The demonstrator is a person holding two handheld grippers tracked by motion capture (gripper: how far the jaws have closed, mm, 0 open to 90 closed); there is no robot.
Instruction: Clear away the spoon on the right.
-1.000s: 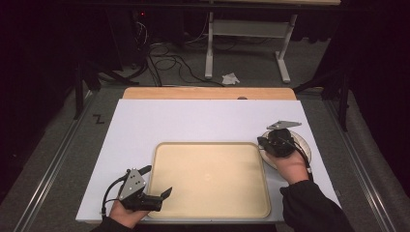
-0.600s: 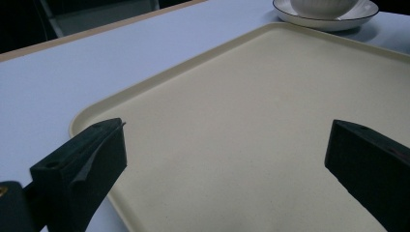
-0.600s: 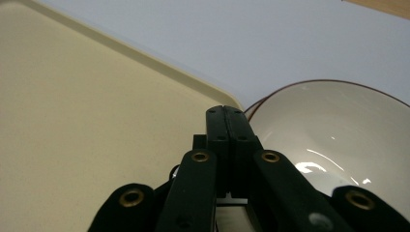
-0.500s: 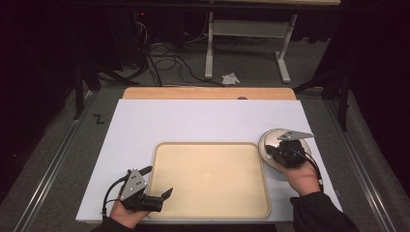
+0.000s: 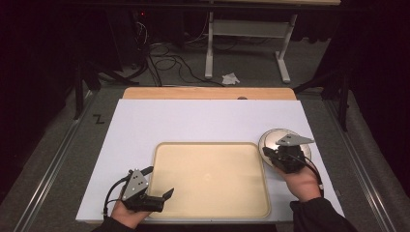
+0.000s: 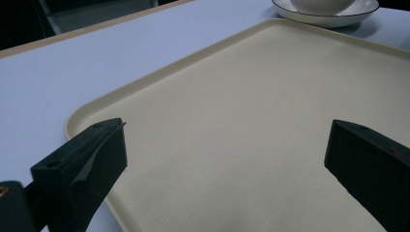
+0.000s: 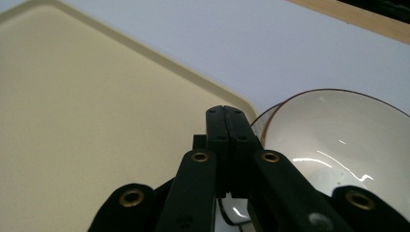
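a white tabletop [image 5: 203,121] is seen from above, with a large, shallow, cream plastic tray [image 5: 208,179] lying near its front edge. just beside the tray's right rim, a glossy white ceramic bowl with a thin dark rim [image 5: 271,137] is set on the tabletop. the right gripper [image 5: 269,153] is held at the bowl's near left edge; in the right gripper view its black fingers [image 7: 226,126] are seen pressed fully together, and whether the rim is pinched cannot be told. the left gripper [image 5: 158,182] is held at the tray's front left corner, its fingers [image 6: 92,154] spread wide over bare tray, with nothing gripped.
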